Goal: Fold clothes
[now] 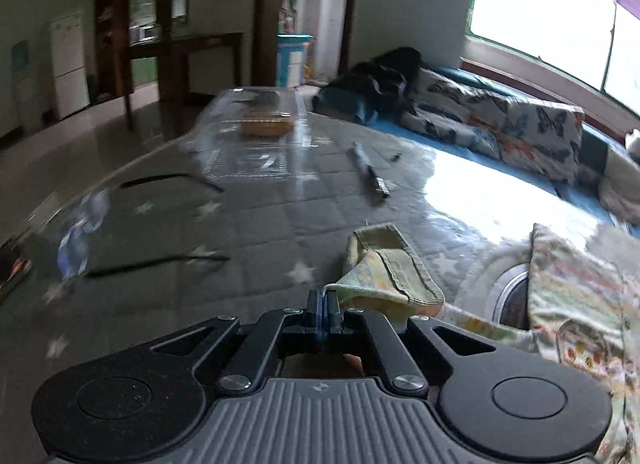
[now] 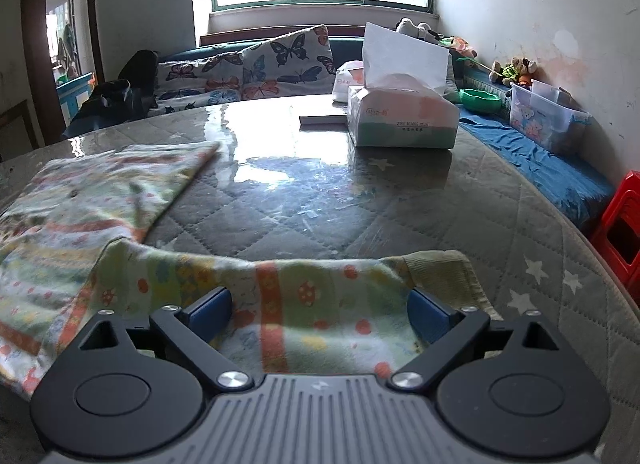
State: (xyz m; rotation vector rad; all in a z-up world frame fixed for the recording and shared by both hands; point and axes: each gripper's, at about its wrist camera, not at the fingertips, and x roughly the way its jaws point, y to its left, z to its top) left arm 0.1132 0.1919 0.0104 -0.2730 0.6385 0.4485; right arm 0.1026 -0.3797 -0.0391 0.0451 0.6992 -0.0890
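Note:
A small pastel printed garment [image 2: 100, 199] with orange stripes lies on the glass-topped quilted table [image 2: 360, 199]. In the left wrist view my left gripper [image 1: 322, 296] is shut on the garment's edge [image 1: 384, 276] near a ribbed cuff and holds it just above the table. More of the garment [image 1: 576, 304] lies to the right. In the right wrist view my right gripper [image 2: 320, 312] is open, its blue pads [image 2: 212, 310] spread to either side over a sleeve [image 2: 320, 296] with a ribbed cuff [image 2: 440, 268].
A tissue box [image 2: 400, 119] and a thin book [image 2: 322, 121] stand at the far right of the table. A clear plastic container [image 1: 256, 131], a pen [image 1: 370, 175], black cables [image 1: 168, 179] and a crumpled wrapper [image 1: 78, 240] lie on the left side. A sofa with butterfly cushions [image 2: 272, 67] is behind. A red stool [image 2: 620, 232] stands at right.

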